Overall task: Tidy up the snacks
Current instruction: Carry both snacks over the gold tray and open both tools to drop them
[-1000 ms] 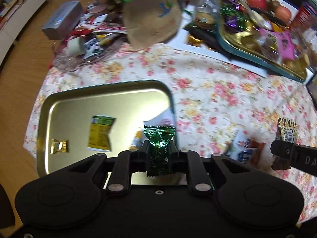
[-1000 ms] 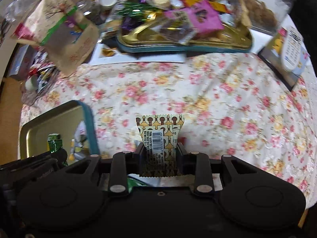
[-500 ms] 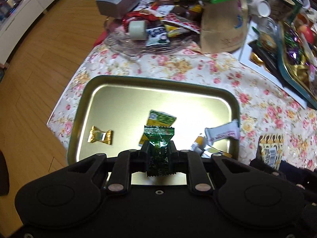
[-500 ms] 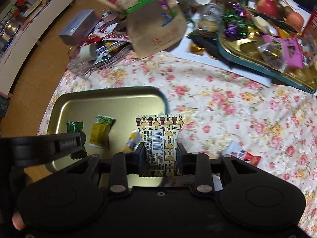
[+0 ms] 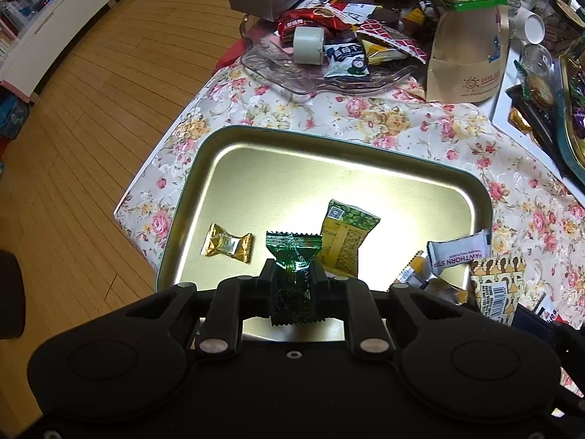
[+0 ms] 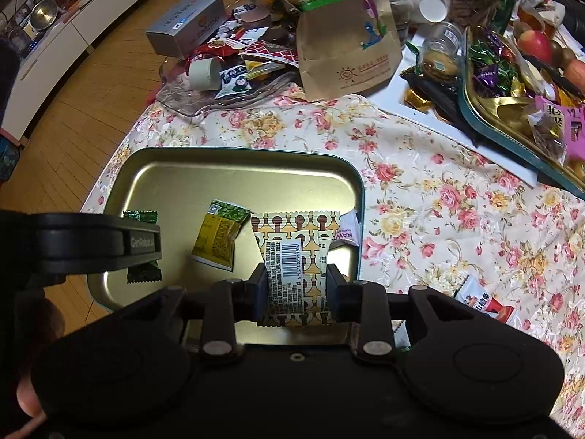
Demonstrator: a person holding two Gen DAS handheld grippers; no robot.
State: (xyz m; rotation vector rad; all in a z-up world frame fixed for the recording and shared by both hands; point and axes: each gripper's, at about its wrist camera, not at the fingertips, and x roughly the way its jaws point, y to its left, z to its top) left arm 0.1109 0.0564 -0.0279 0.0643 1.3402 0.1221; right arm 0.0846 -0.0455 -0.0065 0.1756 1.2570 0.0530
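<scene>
The job is partly done. The gold tray [image 5: 471, 197] is sitting on the flowered cloth [image 6: 438, 197], and a few snacks are already lying in it: a gold candy [image 5: 226, 248], a yellow and green packet [image 5: 345, 239], and a white bar [image 5: 459, 254] leaning at the right rim with some small wrappers under it.

Two more snacks are waiting to go in. The left gripper [image 5: 292, 285] is hanging over the tray, and its jaws are pinching a green candy [image 5: 294, 256]. The right gripper [image 6: 294, 285] is hanging over the tray's right side, and its jaws are pinching a brown and cream packet [image 6: 292, 252] with a bar code. Both likely still need to be let go.

More is left. A red and white snack [image 6: 482, 301] is lying on the cloth, just beside the right gripper.

The two grippers are close together, so they could bump. The white bar is crowding the spot under the right gripper. Farther back, a clear dish [image 5: 292, 69] full of wrappers, a brown paper bag [image 5: 468, 62] and a second full tray [image 6: 512, 109] are making the table messy.
</scene>
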